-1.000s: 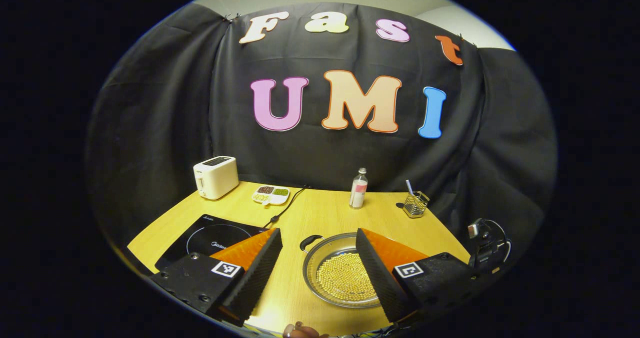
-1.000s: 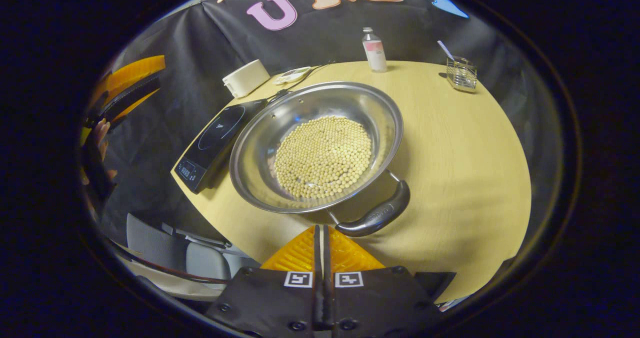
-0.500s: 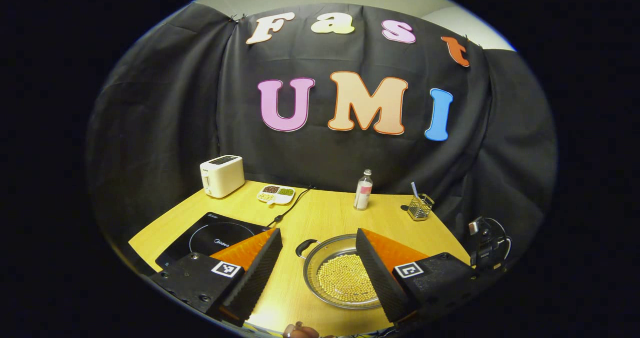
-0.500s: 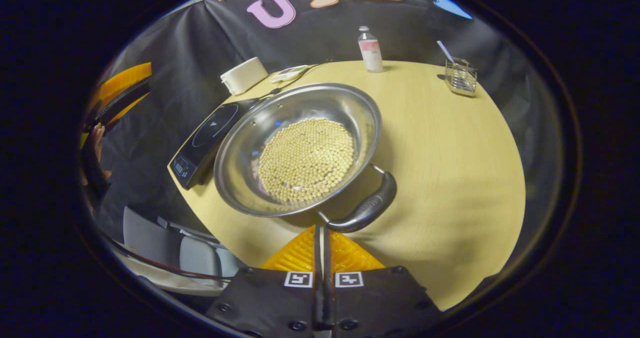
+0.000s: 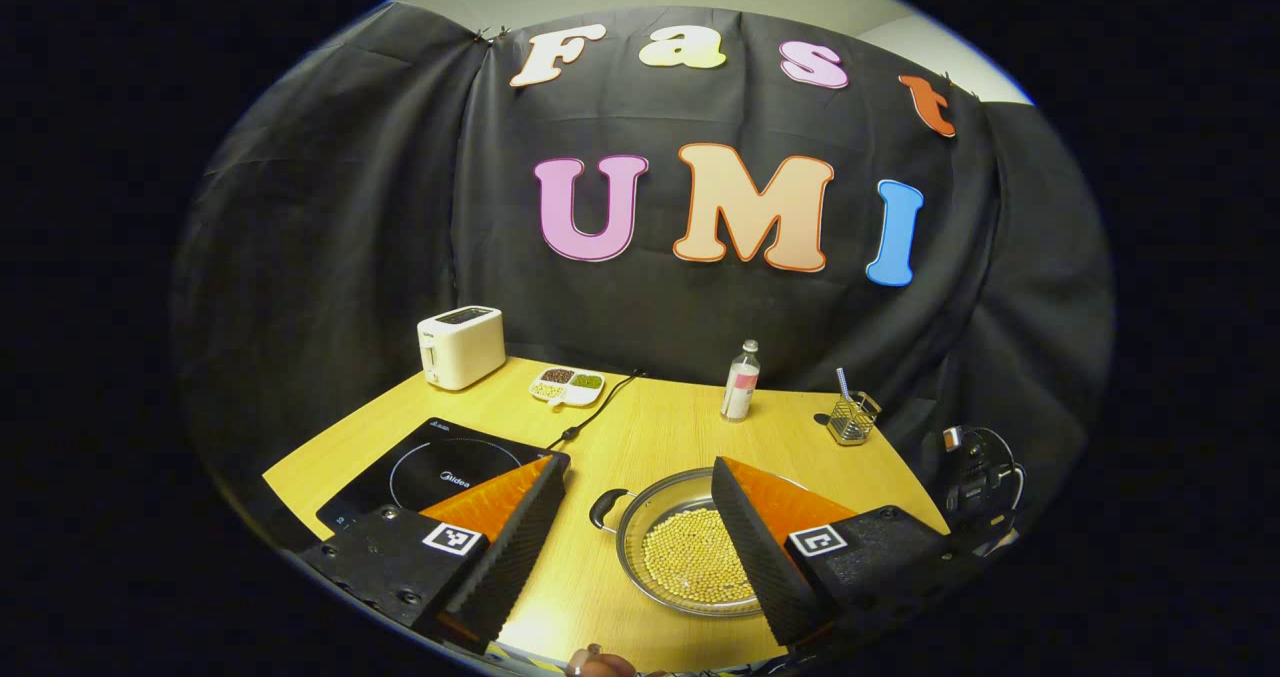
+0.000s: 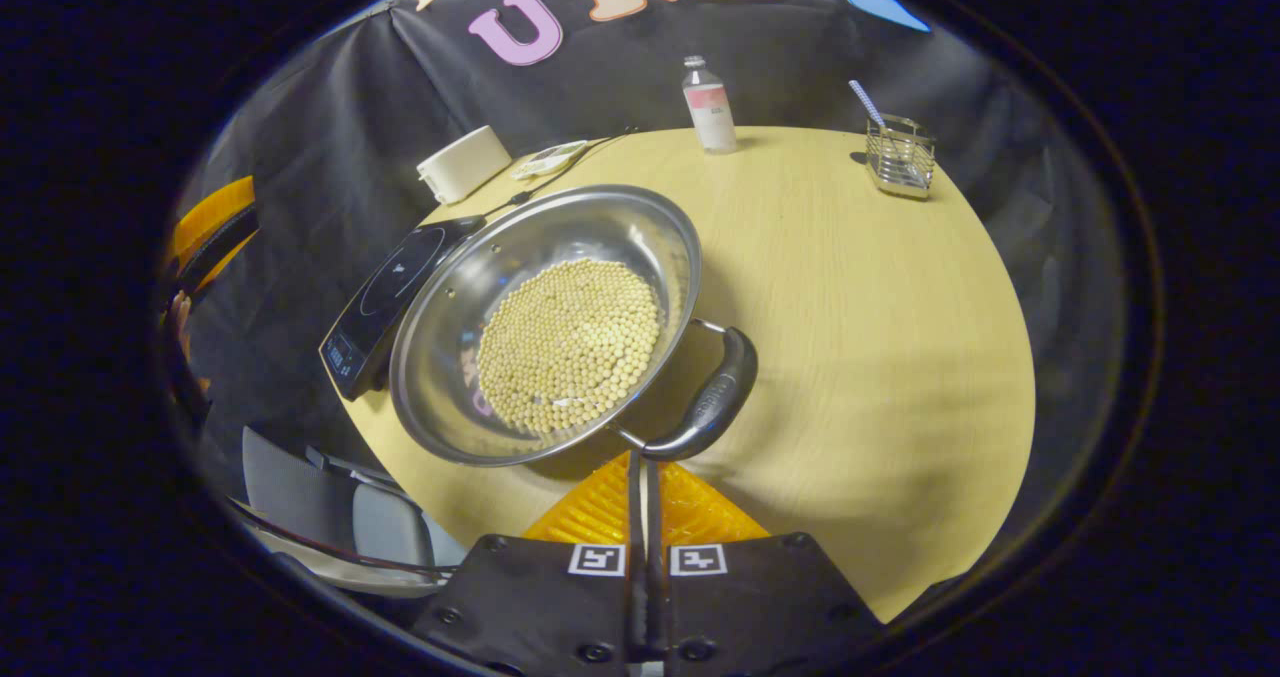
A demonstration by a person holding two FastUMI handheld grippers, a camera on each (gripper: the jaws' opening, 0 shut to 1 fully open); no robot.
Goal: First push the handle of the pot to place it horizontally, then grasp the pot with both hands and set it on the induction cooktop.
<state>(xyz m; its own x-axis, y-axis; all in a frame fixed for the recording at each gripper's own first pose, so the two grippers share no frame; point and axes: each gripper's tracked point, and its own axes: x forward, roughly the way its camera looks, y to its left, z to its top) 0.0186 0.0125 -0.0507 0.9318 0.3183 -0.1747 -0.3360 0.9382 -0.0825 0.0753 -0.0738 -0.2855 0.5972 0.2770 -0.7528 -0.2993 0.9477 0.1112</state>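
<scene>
In the right gripper view, a steel pot [image 6: 545, 322] of pale beans sits left of centre on a yellow table [image 6: 880, 357], its near handle [image 6: 705, 407] just above the right gripper [image 6: 643, 477] at the bottom centre; the fingers are pressed together with nothing between them, tips at or touching the handle's lower end. The cooktop [image 6: 385, 302] lies at the pot's left edge, partly hidden behind it. In the left gripper view, the left gripper [image 5: 635, 537] at the bottom is spread wide and empty, raised over the table's near edge, with the pot showing between its fingers and its far handle [image 5: 605, 510] pointing left. The step looks like nudging the near handle round. To do it well, push low and steadily with the closed tips against the handle's end, so the pot turns flat without sliding or spilling, and stop once both handles line up across the table for a two-sided grasp
</scene>
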